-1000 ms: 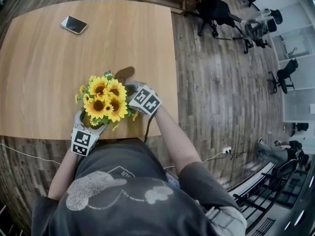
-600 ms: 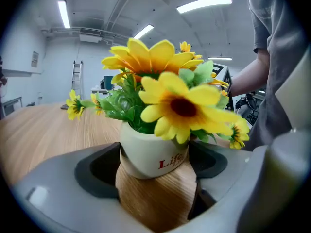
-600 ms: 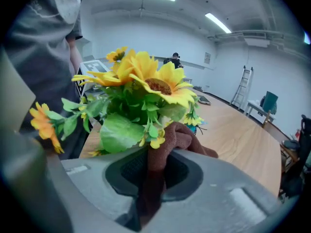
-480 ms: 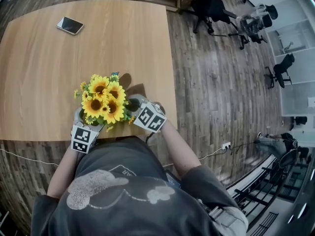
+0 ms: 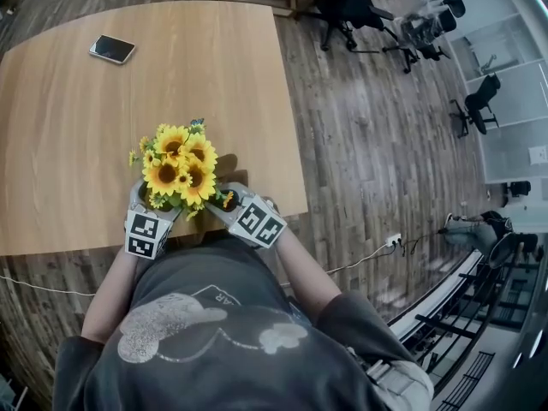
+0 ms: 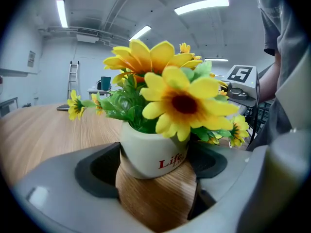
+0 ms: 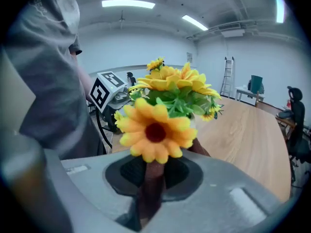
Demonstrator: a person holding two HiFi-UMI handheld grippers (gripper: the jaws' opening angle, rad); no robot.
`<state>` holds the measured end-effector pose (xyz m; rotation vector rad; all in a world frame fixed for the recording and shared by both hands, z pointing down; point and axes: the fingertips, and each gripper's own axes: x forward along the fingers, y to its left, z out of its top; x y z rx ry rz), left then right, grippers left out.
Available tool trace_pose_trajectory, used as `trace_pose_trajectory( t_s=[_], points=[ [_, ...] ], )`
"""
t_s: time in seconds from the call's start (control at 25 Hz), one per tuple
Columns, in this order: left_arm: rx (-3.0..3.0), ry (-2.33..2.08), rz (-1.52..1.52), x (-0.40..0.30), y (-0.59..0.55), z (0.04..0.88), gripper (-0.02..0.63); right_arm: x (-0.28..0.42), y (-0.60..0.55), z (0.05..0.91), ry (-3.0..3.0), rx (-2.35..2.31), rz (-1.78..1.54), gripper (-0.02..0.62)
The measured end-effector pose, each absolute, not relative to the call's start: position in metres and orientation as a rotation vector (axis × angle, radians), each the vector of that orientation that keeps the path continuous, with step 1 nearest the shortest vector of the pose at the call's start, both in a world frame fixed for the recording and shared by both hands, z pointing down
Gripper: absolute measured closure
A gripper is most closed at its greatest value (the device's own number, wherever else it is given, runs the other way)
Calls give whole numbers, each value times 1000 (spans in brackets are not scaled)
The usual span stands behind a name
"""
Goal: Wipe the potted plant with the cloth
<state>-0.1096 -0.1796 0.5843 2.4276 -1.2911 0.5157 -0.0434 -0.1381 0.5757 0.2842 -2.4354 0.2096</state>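
The potted plant, yellow sunflowers in a white pot, stands near the table's front edge. My left gripper reaches in under the blooms. In the left gripper view its pads sit against both sides of the white pot, which bears red print. My right gripper is at the pot's right, close to the person. In the right gripper view the right gripper is shut on a dark brown cloth, just below a sunflower.
A phone lies at the far left of the wooden table. The table's right edge drops to plank floor, with office chairs beyond. The person's body is tight against the front edge.
My right gripper with the cloth has drawn back from the pot's far right side toward the person and the table's front edge. The left gripper has stayed on the pot.
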Motion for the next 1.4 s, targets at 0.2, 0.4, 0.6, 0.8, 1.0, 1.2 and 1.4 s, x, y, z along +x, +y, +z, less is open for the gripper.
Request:
trace_pose_trajectory(
  t_s=[0.2,0.4,0.6,0.8,1.0,1.2,1.4],
  points=[
    [2440,-1283,514,-114,-177,585,137,-41,-129,570,-2443,383,283,546],
    [2426,-1286,447,-130,-165,575,140,-13,-142,565,-2416,716,353,546],
    [2428,-1326,338,-153,-151,559,170,37,-157,553,-2351,1159,443,546],
    [2447,-1391,259,-184,-137,532,249,72,-157,526,-2310,1476,459,546],
    [2425,-1506,179,-209,-126,510,346,82,-158,510,-2332,1564,461,546],
    [2429,-1587,132,-206,-105,495,453,90,-150,501,-2378,1573,438,546],
    [2433,-1694,74,-189,-70,468,588,108,-113,492,-2429,1540,430,546]
  ],
)
